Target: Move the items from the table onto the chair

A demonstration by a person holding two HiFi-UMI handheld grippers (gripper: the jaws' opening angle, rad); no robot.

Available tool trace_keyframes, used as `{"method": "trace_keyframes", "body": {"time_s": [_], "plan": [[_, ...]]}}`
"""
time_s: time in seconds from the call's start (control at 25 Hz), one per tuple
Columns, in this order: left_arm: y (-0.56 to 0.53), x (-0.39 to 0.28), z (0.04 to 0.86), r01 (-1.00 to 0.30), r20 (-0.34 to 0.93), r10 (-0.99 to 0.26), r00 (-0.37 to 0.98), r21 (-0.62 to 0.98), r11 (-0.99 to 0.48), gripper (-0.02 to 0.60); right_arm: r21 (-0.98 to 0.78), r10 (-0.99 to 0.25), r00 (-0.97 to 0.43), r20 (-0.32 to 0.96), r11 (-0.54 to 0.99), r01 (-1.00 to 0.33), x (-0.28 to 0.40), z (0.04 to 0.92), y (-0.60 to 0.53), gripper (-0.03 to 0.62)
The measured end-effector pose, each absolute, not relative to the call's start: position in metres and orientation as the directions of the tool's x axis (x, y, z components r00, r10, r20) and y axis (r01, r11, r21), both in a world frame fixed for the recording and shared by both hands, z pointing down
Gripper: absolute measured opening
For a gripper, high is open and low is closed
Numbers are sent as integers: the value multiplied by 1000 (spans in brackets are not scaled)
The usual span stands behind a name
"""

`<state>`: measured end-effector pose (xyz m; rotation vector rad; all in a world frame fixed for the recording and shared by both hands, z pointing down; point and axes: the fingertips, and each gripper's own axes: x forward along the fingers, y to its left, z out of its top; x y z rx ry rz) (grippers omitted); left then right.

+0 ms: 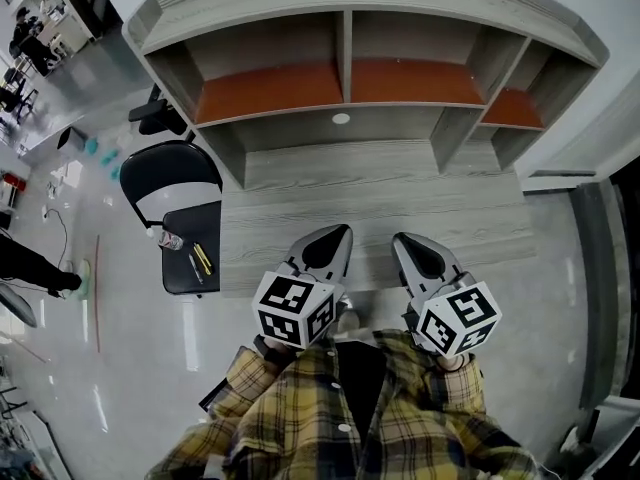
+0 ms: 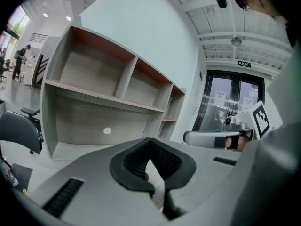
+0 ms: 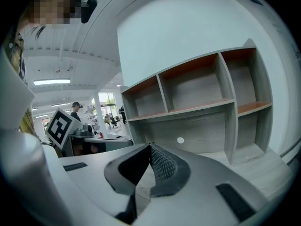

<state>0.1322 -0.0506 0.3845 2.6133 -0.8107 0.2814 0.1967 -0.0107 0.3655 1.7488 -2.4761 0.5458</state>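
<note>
Left gripper (image 1: 335,238): I read it as clenched. In its own view the dark ribbed pads (image 2: 164,157) meet at the tip with nothing between them.
Right gripper (image 1: 408,246): also clenched and empty, its pads (image 3: 162,166) closed tip to tip in its own view.
Where the grippers sit: side by side over the near part of the grey wood desk (image 1: 400,198), both pointing away from me at the shelf unit (image 1: 345,38).
Desk: I see only bare grey surface under and ahead of both grippers.
Chair (image 1: 170,168): black, off to the left of the left gripper, past the desk's left edge. Its seat (image 1: 195,218) faces the desk side.
Items: all lie on the seat, well to the left of the left gripper and apart from both grippers.
Small clear bottle (image 1: 171,240): on its side at the seat's far-left edge, long axis roughly crosswise to the left gripper's pointing line. I cannot tell which end is the cap.
Yellow pen-like item (image 1: 202,259): lies flat, long axis roughly parallel to the left gripper, a little slanted.
Dark slim item (image 1: 194,268): just beside the yellow one, lying the same way. I cannot tell what it is.
Writing: a green sign (image 2: 244,64) over the glass door is too small for me to read, and I can read no label on the items.
</note>
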Motion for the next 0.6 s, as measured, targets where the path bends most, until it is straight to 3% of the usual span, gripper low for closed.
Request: {"method": "trace_keyframes", "body": {"time_s": [0.6], "plan": [[-48,140,386,-562,300,-483,823,308,-767,5,-257,-896,-364,255,300,-918,196,371,-6,18]]}}
